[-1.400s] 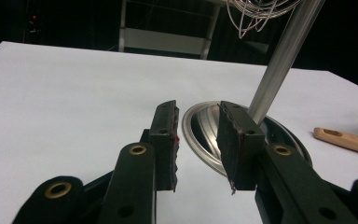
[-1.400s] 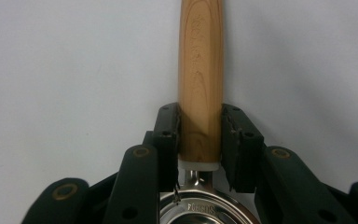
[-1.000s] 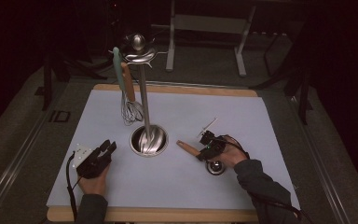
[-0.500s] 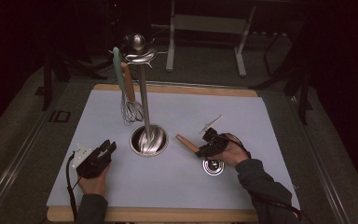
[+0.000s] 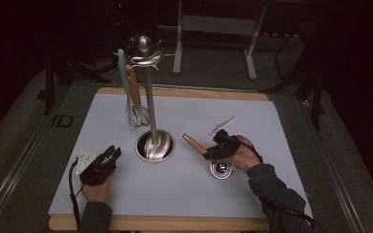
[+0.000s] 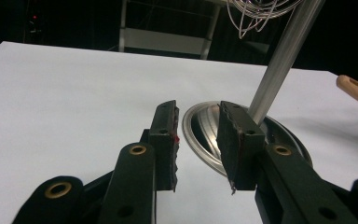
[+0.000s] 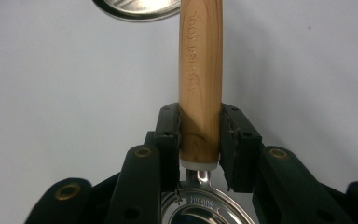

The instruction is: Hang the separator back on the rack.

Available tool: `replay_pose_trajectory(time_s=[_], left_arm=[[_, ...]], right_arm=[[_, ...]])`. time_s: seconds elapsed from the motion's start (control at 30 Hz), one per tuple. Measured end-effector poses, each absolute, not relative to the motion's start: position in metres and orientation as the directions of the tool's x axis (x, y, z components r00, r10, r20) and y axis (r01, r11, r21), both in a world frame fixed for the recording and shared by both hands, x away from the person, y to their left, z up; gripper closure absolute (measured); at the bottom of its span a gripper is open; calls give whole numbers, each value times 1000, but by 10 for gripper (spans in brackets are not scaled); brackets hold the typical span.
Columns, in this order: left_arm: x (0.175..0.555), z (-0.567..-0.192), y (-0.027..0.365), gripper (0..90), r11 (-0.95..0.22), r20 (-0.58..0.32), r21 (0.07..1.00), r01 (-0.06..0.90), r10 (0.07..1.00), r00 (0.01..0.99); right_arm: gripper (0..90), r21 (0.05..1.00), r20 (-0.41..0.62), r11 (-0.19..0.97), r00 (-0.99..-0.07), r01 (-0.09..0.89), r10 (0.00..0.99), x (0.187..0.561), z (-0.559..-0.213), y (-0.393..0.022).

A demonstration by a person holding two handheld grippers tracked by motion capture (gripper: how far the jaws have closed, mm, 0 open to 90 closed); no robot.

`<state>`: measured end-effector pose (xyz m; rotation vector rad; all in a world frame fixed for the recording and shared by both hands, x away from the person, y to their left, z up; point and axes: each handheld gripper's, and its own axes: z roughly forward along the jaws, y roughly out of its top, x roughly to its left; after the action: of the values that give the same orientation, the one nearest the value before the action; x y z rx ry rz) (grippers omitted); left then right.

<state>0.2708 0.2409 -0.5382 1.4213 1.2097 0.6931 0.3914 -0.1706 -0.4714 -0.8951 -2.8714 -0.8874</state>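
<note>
Two utensils already hang from the steel stand (image 5: 150, 104): a whisk (image 5: 136, 115) and a teal-handled tool. One remains: the right gripper (image 5: 218, 148), jaws clamped on a smooth wooden handle (image 7: 200, 70), holds a shiny round-bowled ladle (image 5: 221, 169) at four o'clock from the stand's base. Left gripper (image 5: 108, 158) idles at eight o'clock on the counter (image 5: 272, 126), jaws apart and empty.

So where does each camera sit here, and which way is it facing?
High view: above the person's side, looking forward and down on the table; both forearms, left gripper, right gripper.
Left gripper view: rides the left gripper, facing the utensil stand; open jaws.
Right gripper view: rides the right gripper, looking down; jaws clamp a wooden-handled steel ladle.
Shared: stand and ladle handle.
</note>
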Motion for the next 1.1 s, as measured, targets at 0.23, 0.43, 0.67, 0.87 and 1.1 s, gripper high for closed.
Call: replay_pose_trajectory(time_s=[0.23,0.43,0.67,0.87,1.1], left_arm=[[271,-538,241,681,112,-205,950,293,928,310],[271,-538,241,681,112,-206,949,293,928,310],[271,-538,241,681,112,-205,949,293,928,310],[271,-538,241,681,113,-206,949,293,928,309],[271,-538,241,681,113,-206,949,294,928,309]], right_arm=[[705,540,162,664,-838,518,521,390,-464,-172],[706,560,162,646,-833,519,529,390,-458,-173],[706,583,150,639,-840,501,522,389,-451,-172],[705,602,147,630,-843,491,517,387,-446,-172],[706,618,143,622,-847,480,512,385,-440,-172]])
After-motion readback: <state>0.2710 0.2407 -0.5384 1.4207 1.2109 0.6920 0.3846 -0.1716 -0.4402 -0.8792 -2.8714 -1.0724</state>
